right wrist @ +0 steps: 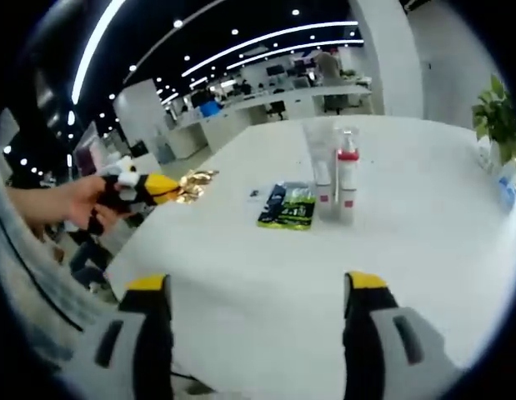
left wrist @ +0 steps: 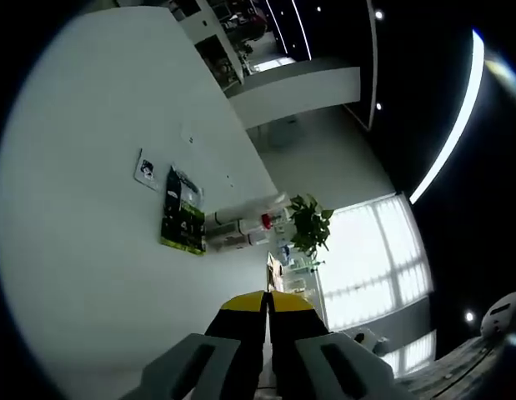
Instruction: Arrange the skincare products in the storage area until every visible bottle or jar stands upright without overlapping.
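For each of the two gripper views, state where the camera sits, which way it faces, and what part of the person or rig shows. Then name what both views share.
Left gripper view: rides on the left gripper, jaws shut, rolled sideways, looking across the white table toward the bottles and a potted plant.
Right gripper view: rides on the right gripper, jaws open, facing the bottles; the person's hand holds the left gripper at left.
Shared: table, bottles, green packet.
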Demonstrator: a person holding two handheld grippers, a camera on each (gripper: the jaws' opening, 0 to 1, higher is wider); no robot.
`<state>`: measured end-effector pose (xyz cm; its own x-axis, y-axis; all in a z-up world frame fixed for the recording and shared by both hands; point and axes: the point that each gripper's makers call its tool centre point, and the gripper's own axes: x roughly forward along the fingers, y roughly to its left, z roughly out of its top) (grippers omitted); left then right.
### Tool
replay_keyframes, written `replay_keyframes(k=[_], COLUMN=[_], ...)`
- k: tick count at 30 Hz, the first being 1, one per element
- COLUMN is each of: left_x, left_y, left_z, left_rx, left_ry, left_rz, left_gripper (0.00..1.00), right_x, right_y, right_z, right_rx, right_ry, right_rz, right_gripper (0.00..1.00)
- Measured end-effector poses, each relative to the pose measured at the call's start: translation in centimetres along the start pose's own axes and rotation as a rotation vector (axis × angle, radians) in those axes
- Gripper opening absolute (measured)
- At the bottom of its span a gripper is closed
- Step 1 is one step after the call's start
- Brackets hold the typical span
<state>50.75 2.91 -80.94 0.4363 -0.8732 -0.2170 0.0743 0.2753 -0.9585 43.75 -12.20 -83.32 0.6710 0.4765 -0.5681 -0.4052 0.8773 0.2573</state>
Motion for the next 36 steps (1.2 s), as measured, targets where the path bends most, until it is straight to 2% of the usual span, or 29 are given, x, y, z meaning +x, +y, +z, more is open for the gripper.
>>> replay_keyframes(k=[2,3,4,5,6,7,8,9,14,18,21,28,30,32,36], left_x=[0.2,0.4,0.4,0.5,0.6,0.8,0.8,0.9,1.3,1.6,1.8,2.2,2.4,2.6,2.8], left_y=[-0.1,-0.2,-0.3,-0.3,-0.3,-0.2,-0.1,0.0,0.3,0.6,0.6,0.6,0.7,0.8,1.1], left_z=[0.0,-0.1,-0.1,-0.1,0.0,0.1,0.2,0.3,1.2,1.8,2.0,3.3,3.7,4.0,4.7], left_rx=[-0.001,0.001,0.002,0.004,0.006,0.005,0.008,0.009,0.019,0.023,0.028,0.040,0.043,0.052,0.058], left_ry=[0.010,0.016,0.020,0.022,0.027,0.031,0.033,0.035,0.031,0.033,0.037,0.038,0.041,0.046,0.050], left_rz=[-0.002,-0.004,-0.004,-0.003,-0.003,-0.002,0.001,0.003,0.007,0.009,0.009,-0.002,-0.004,-0.001,0.004], left_gripper=[0.00,0.00,0.00,0.00,0.00,0.00,0.00,0.00,0.00,0.00,0.00,0.01,0.01,0.01,0.01], right_x=[-0.1,-0.2,-0.2,-0.5,-0.7,-0.8,-0.8,-1.0,-1.8,-2.3,-2.5,-3.0,-3.3,-3.2,-2.9], right_y=[-0.2,0.0,-0.5,-1.9,-1.9,-2.0,-2.0,-1.6,-1.3,-1.1,-0.7,-1.0,-0.7,-0.8,-0.9], right_z=[0.0,0.8,1.1,1.0,0.5,0.3,0.4,1.7,1.9,2.4,2.7,2.3,2.5,2.3,1.5], right_rx=[0.064,0.082,0.092,0.072,0.017,0.015,0.027,0.048,-0.006,-0.029,0.024,0.074,0.119,0.118,0.111], right_ry=[-0.013,-0.064,-0.085,-0.087,-0.044,-0.033,-0.043,-0.123,-0.112,-0.144,-0.170,-0.196,-0.233,-0.227,-0.203], right_rz=[-0.022,-0.013,-0.050,-0.155,-0.159,-0.162,-0.163,-0.127,-0.108,-0.080,-0.050,-0.055,-0.035,-0.039,-0.047], right_gripper=[0.83,0.82,0.78,0.68,0.57,0.50,0.47,0.48,0.49,0.49,0.53,0.61,0.65,0.70,0.71])
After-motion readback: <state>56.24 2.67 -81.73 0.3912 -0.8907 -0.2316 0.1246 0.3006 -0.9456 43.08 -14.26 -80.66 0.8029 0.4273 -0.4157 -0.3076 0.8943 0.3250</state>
